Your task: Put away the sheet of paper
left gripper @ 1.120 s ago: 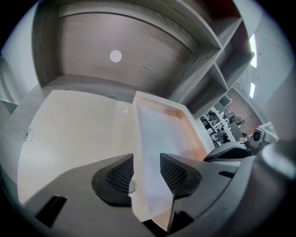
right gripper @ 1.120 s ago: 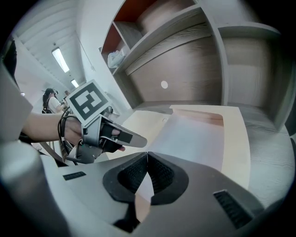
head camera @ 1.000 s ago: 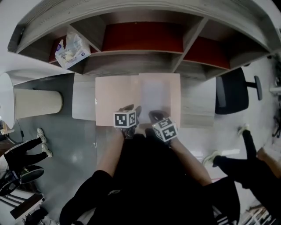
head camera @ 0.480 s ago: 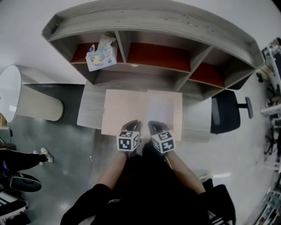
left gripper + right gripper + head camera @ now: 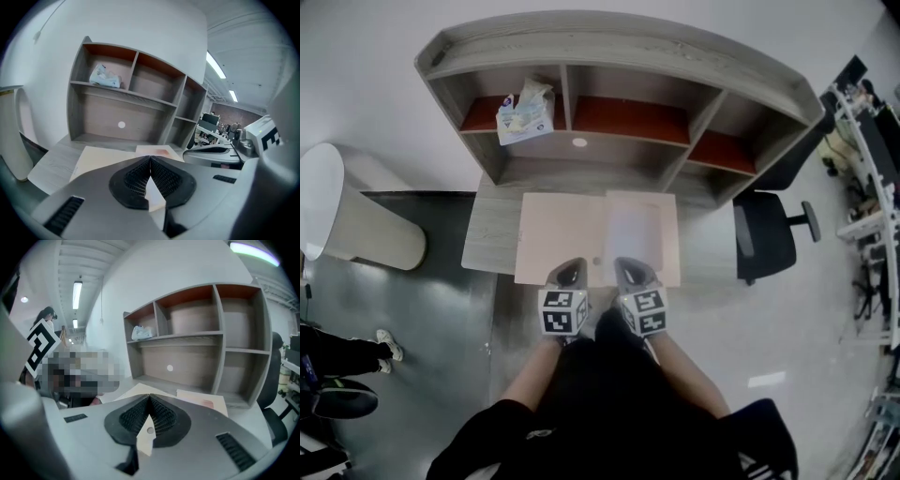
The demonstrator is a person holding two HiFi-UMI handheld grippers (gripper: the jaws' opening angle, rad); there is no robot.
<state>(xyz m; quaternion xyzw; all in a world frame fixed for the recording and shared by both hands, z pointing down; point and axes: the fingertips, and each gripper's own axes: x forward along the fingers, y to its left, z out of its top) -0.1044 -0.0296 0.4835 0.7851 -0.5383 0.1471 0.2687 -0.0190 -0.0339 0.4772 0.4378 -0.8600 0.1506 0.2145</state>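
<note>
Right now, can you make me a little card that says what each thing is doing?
paper: sheet of paper on the desk, in front of the shelf unit
left gripper: jaws have just been closing; now shut on the sheet's near edge
right gripper: shut on the same near edge
shelves: white packet in the top left compartment
chair: black office chair to the right of the desk

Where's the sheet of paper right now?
Head view, centre: the sheet of paper is over the desk in front of the shelf unit, its near edge pinched by the left tool and right tool.
</note>
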